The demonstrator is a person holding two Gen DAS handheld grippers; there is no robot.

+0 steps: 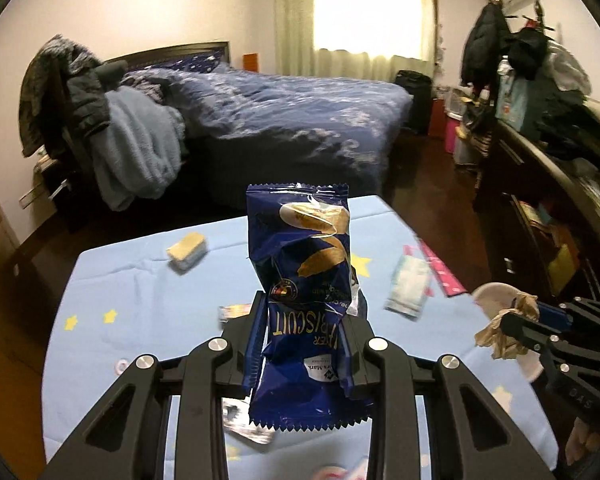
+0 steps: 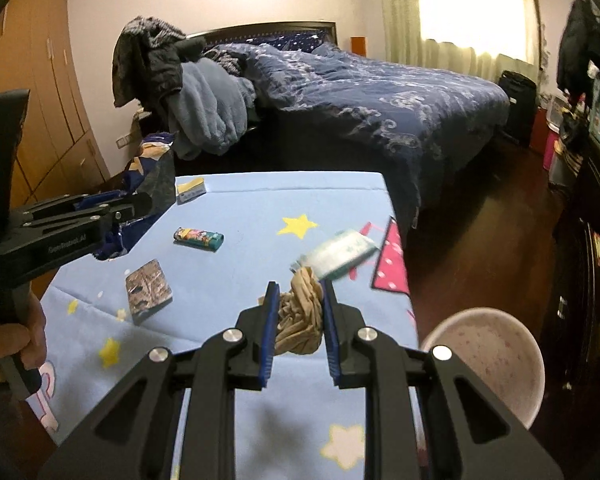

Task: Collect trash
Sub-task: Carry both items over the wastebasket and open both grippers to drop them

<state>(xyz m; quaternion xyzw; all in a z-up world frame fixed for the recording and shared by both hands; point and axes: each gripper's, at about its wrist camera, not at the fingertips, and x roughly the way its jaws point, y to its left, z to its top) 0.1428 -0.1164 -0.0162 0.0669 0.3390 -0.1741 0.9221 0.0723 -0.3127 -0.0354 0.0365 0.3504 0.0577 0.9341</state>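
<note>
My left gripper (image 1: 306, 312) is shut on a dark blue biscuit wrapper (image 1: 300, 248) and holds it upright above the light blue table (image 1: 132, 288). It also shows at the left of the right wrist view (image 2: 140, 204), with the wrapper (image 2: 152, 168) sticking up. My right gripper (image 2: 300, 300) is shut on a crumpled brown paper ball (image 2: 300, 320), above the table's right part. In the left wrist view it (image 1: 504, 326) is at the right with the paper (image 1: 508, 328), beside a pinkish-white bin (image 1: 496, 296).
On the table (image 2: 260, 200) lie a lighter (image 2: 199, 238), a small patterned card (image 2: 148, 290), a yellow-white block (image 2: 191, 190) and a pale green tissue pack (image 2: 340, 252). The bin (image 2: 488, 356) stands at the table's right. A bed (image 2: 380, 96) is behind, a dark dresser (image 1: 540, 200) to the right.
</note>
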